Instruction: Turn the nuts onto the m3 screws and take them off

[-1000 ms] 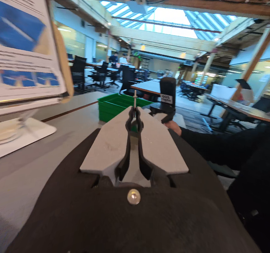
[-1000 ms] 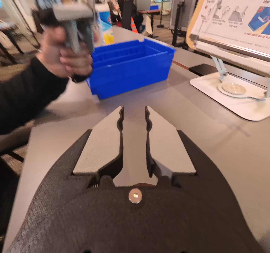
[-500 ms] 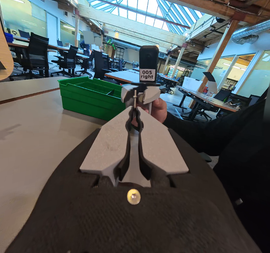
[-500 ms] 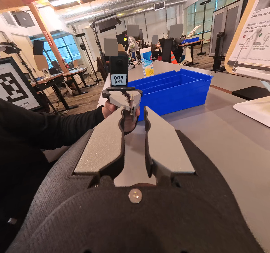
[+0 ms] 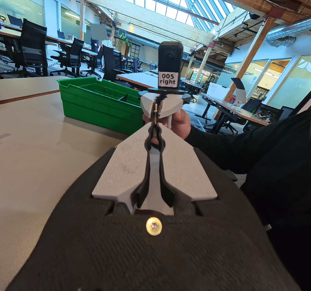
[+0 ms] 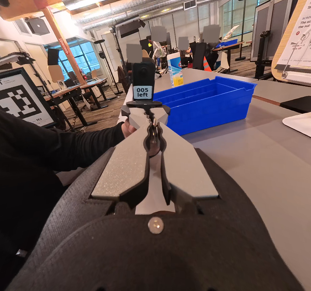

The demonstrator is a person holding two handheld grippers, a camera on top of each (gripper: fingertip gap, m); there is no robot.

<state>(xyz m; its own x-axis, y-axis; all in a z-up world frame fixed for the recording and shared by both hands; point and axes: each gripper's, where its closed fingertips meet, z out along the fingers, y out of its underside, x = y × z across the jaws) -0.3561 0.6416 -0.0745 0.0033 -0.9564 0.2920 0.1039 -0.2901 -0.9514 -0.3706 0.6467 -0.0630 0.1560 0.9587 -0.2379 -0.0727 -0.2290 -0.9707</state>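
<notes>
Above the bare worktop (image 5: 33,148), the left claw (image 5: 155,128) clamps the screw (image 5: 155,114) while the right claw (image 6: 154,128) pinches its nut (image 6: 154,123), the threads hard to make out.

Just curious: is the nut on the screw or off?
On: the nut rings the screw near its top, inside the right gripper's tips.

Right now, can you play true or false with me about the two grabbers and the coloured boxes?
1. The left gripper pinches a thin screw. True.
2. The right gripper has its fingers wide open. False: they are closed around the nut on the screw.
3. The green bin sits on the floor. False: it stands on the table.
4. A blue bin stands on the table. True.
</notes>
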